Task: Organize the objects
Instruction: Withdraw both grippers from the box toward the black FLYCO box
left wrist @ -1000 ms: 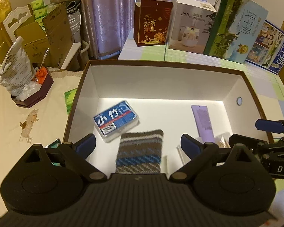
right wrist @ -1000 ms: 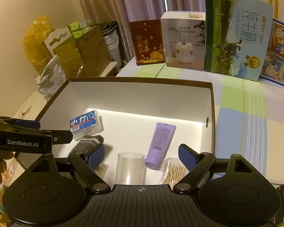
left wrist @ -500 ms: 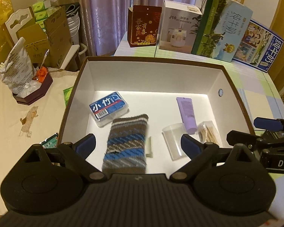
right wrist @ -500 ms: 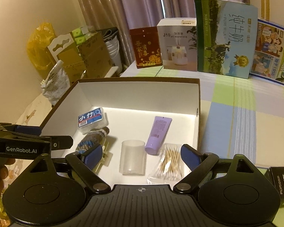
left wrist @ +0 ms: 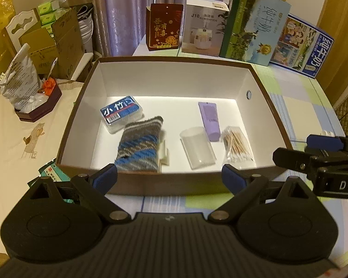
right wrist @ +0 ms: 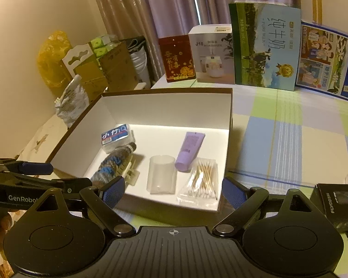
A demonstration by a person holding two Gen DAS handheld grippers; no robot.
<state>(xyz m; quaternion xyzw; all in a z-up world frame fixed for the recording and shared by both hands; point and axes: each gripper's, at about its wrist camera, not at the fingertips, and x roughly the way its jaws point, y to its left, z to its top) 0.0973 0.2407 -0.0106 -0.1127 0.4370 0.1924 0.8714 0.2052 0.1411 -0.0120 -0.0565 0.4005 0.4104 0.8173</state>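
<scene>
Green, blue and cream checks cover the tablecloth (right wrist: 287, 139) on which the open white-lined box (left wrist: 169, 78) stands; the left gripper (left wrist: 169, 178) and the right gripper (right wrist: 171, 191) both hang at its near edge with jaws spread wide and nothing between them, the right one's jaws having just been opening. Inside the box, nearest the near wall, lie a striped knitted sock (left wrist: 139, 146), a clear plastic cup (left wrist: 198, 147) on its side and a bag of cotton swabs (left wrist: 236, 144); each runs lengthwise from near wall toward far wall. A little deeper in the box a purple tube (left wrist: 210, 120) lies the same way, cap end toward the grippers, touching the cup; a blue-labelled plastic case (left wrist: 121, 113) sits left of it, against the sock's far end. Beyond the box's far wall stand a red carton (left wrist: 163, 30), a humidifier carton (left wrist: 204, 26) and milk cartons (left wrist: 254, 24); purple curtains (left wrist: 127, 11) hang behind them.
</scene>
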